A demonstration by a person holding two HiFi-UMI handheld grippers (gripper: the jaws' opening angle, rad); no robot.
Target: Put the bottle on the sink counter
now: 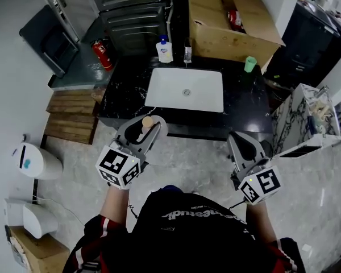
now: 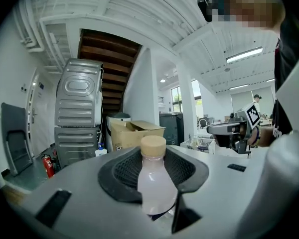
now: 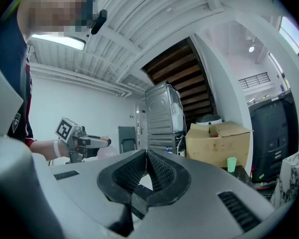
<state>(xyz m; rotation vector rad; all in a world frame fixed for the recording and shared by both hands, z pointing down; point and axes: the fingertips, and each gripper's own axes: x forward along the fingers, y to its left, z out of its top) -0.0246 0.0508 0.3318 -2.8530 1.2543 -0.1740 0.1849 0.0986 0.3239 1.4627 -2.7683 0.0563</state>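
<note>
Bottle (image 2: 154, 183) clamped in left gripper (image 1: 149, 124) fingers near sink counter (image 1: 125, 95) edge; right gripper (image 1: 237, 138) fingers together, empty.

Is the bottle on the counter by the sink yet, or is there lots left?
Done: the bottle is picked up, clamped in the left gripper. In hand: it is in the air near the sink counter's front edge. Left: reach over, set it down, let go. The right gripper is shut and empty.
</note>
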